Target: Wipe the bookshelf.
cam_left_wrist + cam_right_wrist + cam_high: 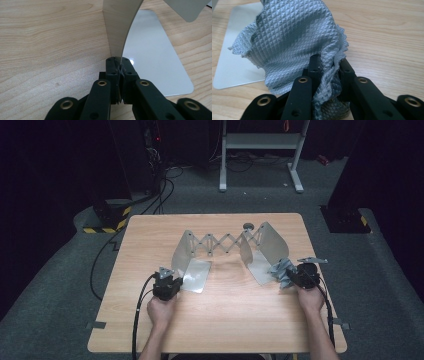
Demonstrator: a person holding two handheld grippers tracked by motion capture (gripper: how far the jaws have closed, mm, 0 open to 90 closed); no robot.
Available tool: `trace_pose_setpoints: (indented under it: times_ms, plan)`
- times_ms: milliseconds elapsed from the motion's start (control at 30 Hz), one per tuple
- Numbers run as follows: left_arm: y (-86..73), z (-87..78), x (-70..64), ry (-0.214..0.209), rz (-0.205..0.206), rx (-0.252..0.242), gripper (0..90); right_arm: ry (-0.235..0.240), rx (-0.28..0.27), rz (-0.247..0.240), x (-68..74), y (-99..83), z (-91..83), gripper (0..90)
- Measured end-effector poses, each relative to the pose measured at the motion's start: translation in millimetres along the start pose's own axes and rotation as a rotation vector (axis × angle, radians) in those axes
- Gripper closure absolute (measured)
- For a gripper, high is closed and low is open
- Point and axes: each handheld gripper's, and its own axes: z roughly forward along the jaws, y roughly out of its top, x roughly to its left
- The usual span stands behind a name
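Observation:
An expanding metal rack stands mid-table: a scissor lattice (222, 242) joins two shiny upright end plates, each with a flat base plate. My left gripper (175, 276) is shut on the thin edge of the left upright plate (120, 25), its jaws (120, 65) pinched around the sheet beside the left base plate (152, 55). My right gripper (291, 275) is shut on a grey waffle-textured cloth (292, 32), which bunches up in front of its jaws (328, 63). The cloth (281, 269) hangs over the edge of the right base plate (234, 57).
The wooden table (150, 235) has bare room at the front and along both sides. A small dark knob (248, 226) sits behind the rack. Beyond the table lie black cables (160, 195) and a white desk frame (260, 142) on grey carpet.

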Motion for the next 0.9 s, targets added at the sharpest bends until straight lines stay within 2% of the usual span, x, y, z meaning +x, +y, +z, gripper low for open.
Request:
trace_pose_setpoints:
  times_ms: [267,500,900]
  plan:
    - [0.0,0.0,0.1,-0.002,-0.002,0.000,86.6,0.040,0.011,-0.059,14.2,-0.9,-0.3,77.9]
    - [0.0,0.0,0.2,-0.004,-0.001,0.000,86.6,0.055,0.013,-0.112,29.0,-4.3,-2.5,77.9]
    - [0.0,0.0,0.0,-0.004,0.000,0.000,86.5,0.089,0.004,-0.149,47.9,-15.0,-10.1,77.9]
